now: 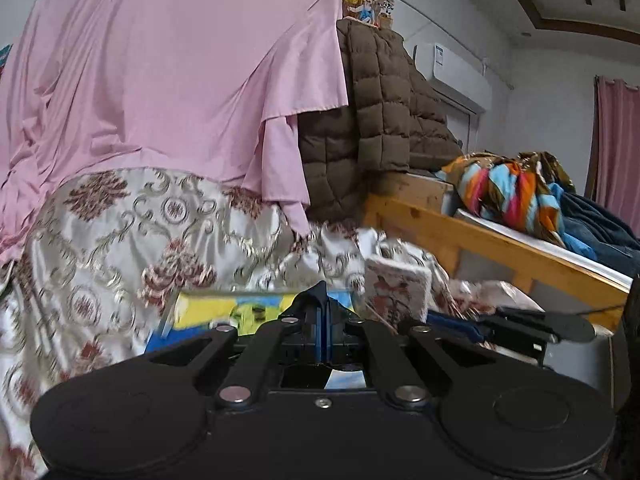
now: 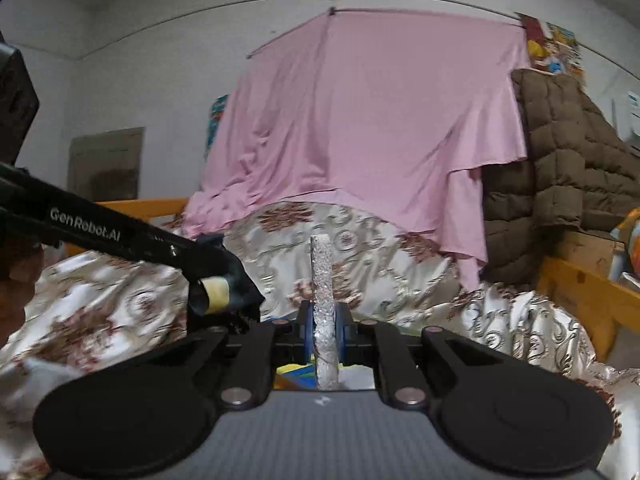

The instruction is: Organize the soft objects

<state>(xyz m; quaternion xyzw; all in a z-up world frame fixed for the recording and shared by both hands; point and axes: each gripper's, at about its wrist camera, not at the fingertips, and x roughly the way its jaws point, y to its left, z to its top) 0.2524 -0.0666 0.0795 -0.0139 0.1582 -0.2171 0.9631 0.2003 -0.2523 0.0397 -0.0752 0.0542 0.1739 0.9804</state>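
My right gripper [image 2: 325, 320] is shut on a flat pad [image 2: 322, 272] with a silvery floral cover, seen edge-on and upright between the blue pads. In the left wrist view that pad [image 1: 396, 288] shows as a white floral square, with the right gripper [image 1: 434, 316] coming in from the right. My left gripper [image 1: 324, 312] is shut, its blue pads pressed together. A yellow-and-blue printed sheet [image 1: 240, 312] hangs right behind its tips; I cannot tell if an edge is pinched. From the right wrist view, the left gripper [image 2: 244, 296] reaches in from the left over the quilt.
A satin floral quilt [image 2: 120, 300] is heaped across the bed. Behind it hang a pink sheet [image 1: 172, 60] and a brown puffer jacket [image 1: 372, 120]. A wooden bed rail [image 1: 480, 240] runs to the right, with a colourful striped cloth [image 1: 512, 192] and dark clothes piled beyond it.
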